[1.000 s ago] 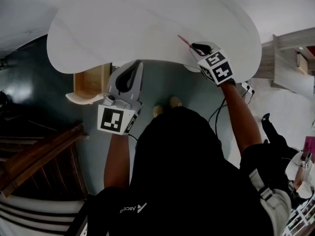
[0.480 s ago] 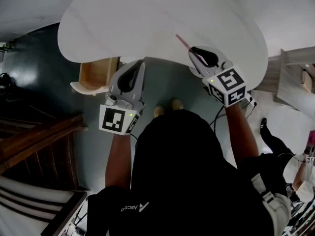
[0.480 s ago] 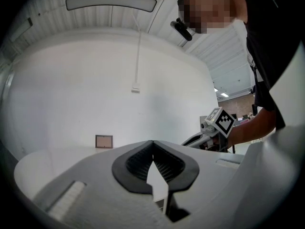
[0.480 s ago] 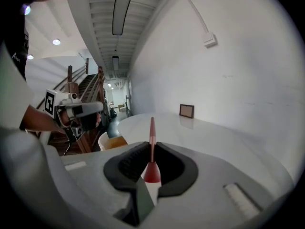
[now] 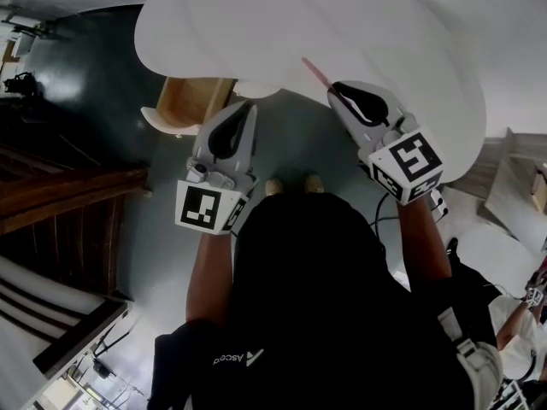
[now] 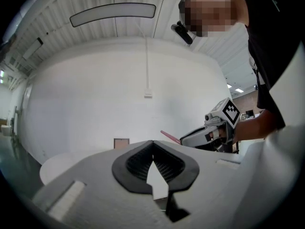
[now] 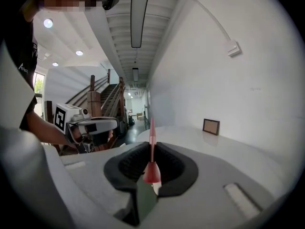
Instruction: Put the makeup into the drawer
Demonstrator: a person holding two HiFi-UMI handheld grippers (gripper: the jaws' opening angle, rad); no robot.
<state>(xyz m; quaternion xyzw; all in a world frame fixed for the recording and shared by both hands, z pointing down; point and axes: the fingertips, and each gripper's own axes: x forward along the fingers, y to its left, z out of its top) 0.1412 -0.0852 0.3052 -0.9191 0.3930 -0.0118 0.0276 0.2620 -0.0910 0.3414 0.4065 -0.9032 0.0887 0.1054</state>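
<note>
A thin pink makeup stick (image 5: 315, 72) juts out ahead of my right gripper (image 5: 335, 90), which is shut on its lower end and holds it in the air over the near edge of the white table (image 5: 367, 15). In the right gripper view the stick (image 7: 152, 132) stands straight up between the dark pads. My left gripper (image 5: 249, 108) is shut with nothing in it, its tips just in front of the open wooden drawer (image 5: 190, 102) under the table's left side. The left gripper view shows its pads (image 6: 138, 163) meeting at the tip, and the right gripper (image 6: 209, 133) with the stick (image 6: 170, 137).
A dark floor (image 5: 94, 75) lies to the left of the table, with wooden stairs (image 5: 60, 203) beyond it. The person's feet (image 5: 291, 184) stand below the table edge. A small framed picture (image 7: 211, 126) leans on the table against the white wall.
My right gripper has risen from the table edge with the pink stick and come back toward the person. My left gripper has shifted a little, staying shut by the drawer.
</note>
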